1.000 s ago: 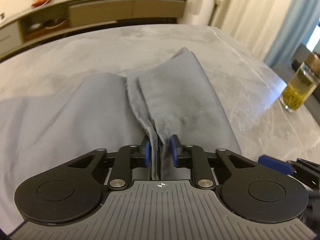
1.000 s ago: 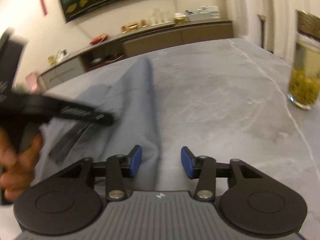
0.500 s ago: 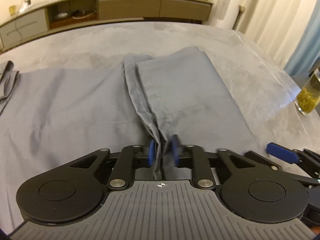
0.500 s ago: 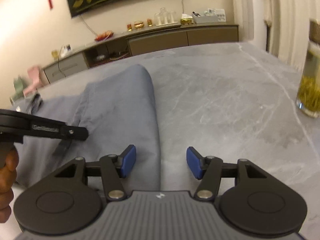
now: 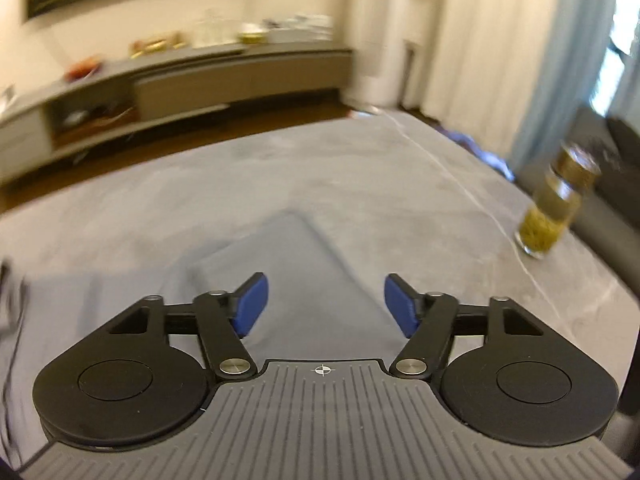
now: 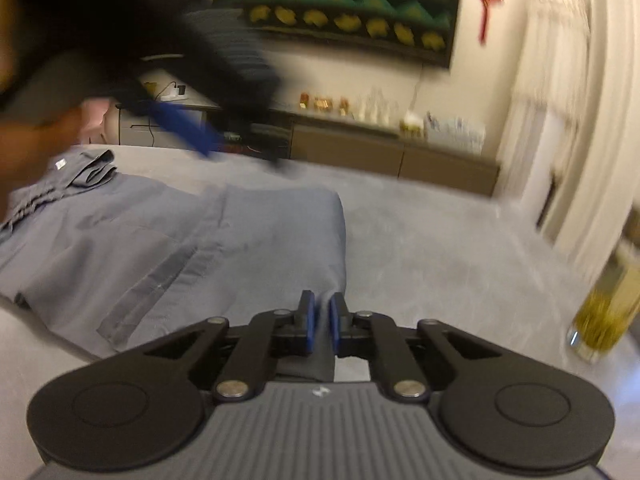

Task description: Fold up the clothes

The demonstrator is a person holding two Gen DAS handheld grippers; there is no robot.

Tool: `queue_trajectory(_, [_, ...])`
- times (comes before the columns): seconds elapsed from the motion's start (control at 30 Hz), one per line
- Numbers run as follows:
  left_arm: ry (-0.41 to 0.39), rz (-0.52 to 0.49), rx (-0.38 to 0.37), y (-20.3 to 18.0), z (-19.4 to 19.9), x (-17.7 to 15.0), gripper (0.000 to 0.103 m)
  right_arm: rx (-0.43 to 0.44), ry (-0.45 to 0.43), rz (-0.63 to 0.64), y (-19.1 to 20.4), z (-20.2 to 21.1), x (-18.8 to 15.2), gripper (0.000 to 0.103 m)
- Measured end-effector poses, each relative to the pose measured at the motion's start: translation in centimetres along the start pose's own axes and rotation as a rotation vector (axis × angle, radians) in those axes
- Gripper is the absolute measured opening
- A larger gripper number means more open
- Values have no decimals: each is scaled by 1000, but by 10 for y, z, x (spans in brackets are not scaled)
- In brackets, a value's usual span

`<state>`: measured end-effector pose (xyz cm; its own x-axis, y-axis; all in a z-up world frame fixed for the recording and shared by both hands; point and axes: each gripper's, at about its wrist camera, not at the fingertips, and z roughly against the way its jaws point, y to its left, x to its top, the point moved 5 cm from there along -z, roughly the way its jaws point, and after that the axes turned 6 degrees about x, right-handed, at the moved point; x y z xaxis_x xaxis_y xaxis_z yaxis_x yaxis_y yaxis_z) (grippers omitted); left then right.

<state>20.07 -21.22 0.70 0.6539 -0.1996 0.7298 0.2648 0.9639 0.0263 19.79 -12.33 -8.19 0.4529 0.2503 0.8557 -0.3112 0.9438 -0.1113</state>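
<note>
The grey marble counter (image 6: 440, 248) carries a grey-blue shirt (image 6: 168, 240), folded, on its left part. A jar of yellow-green tea (image 5: 554, 216) stands near the right edge. Left tongs (image 5: 324, 308), just opening, hang empty above the shirt. Right tongs (image 6: 320, 322), just closing, pinch the shirt's near edge.

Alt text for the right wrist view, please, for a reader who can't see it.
The right gripper, its jaws just closed, pinches the near edge of a grey-blue shirt lying partly folded on a grey marble table. The blurred left gripper hangs above the shirt; a glass tea bottle stands at right.
</note>
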Motion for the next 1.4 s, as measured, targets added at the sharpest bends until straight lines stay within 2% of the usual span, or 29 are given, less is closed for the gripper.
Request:
queue_trajectory(0.07, [64, -91, -31, -18, -22, 2, 68, -6, -43, 61, 10, 6, 3, 8])
queue_trajectory(0.13, [163, -112, -31, -24, -49, -4, 67, 5, -78, 105, 18, 11, 6, 8])
queue_trajectory(0.2, [225, -132, 0, -24, -68, -10, 57, 23, -105, 138, 25, 14, 7, 7])
queue_trajectory(0.23, [240, -138, 24, -21, -74, -13, 42, 33, -109, 144, 27, 14, 7, 6])
queue_trajectory(0.27, [239, -120, 13, -16, -75, -15, 29, 40, -109, 144, 27, 14, 8, 5])
queue_trajectory(0.33, [212, -83, 0, -6, -64, -20, 12, 58, -110, 143, 27, 14, 8, 5])
queue_trajectory(0.4, [159, -18, -43, 11, -41, -16, 9, 116, -136, 112, 28, 20, 12, 8])
queue_trajectory(0.43, [130, 24, -70, 22, -27, -14, 8, 158, -169, 82, 27, 28, 16, 21])
queue_trajectory(0.47, [101, 66, -95, 34, -13, -12, 7, 200, -202, 53, 27, 37, 20, 47])
queue_trajectory(0.53, [41, 168, -116, 83, 21, -15, 7, 299, -259, -14, 24, 53, 26, 70])
queue_trajectory(0.6, [5, 264, -105, 138, 50, -28, 6, 408, -306, -86, 20, 68, 32, 71])
queue_trajectory(0.63, [13, 308, -81, 170, 56, -40, 7, 450, -299, -115, 19, 68, 32, 71])
queue_trajectory(0.7, [50, 398, -64, 219, 53, -64, 12, 473, -246, -133, 25, 57, 32, 71])
queue_trajectory(0.73, [62, 452, -55, 241, 46, -78, 20, 483, -218, -140, 28, 52, 32, 71])
queue_trajectory(0.77, [80, 503, -57, 254, 39, -90, 24, 483, -186, -138, 33, 45, 32, 70])
queue_trajectory(0.8, [108, 528, -69, 261, 32, -98, 34, 488, -157, -128, 40, 38, 31, 70])
queue_trajectory(0.87, [136, 521, -78, 259, 21, -110, 47, 490, -111, -96, 57, 28, 29, 69])
queue_trajectory(0.9, [138, 515, -73, 256, 18, -113, 48, 491, -99, -73, 64, 26, 27, 69])
queue_trajectory(0.93, [134, 510, -75, 251, 16, -114, 48, 491, -89, -50, 71, 24, 27, 69])
queue_trajectory(1.0, [118, 482, -67, 243, 15, -114, 36, 495, -73, -19, 89, 17, 29, 69])
queue_trajectory(1.07, [90, 448, -56, 235, 17, -110, 6, 492, -53, 3, 101, 13, 26, 69])
queue_trajectory(1.1, [49, 497, -95, 244, 21, -108, 0, 485, -42, 8, 103, 10, 25, 69])
queue_trajectory(1.23, [-111, 692, -248, 280, 37, -103, 0, 476, -32, -9, 106, 6, 22, 69])
queue_trajectory(1.3, [-60, 768, -266, 299, 24, -121, 0, 487, -25, -32, 105, 3, 22, 69])
queue_trajectory(1.33, [-25, 798, -252, 302, 19, -130, 7, 490, -21, -38, 103, 0, 21, 69])
queue_trajectory(1.37, [10, 825, -235, 305, 14, -138, 23, 489, -16, -36, 104, -2, 21, 69])
queue_trajectory(1.4, [38, 821, -201, 302, 14, -143, 29, 488, -11, -35, 105, -3, 20, 69])
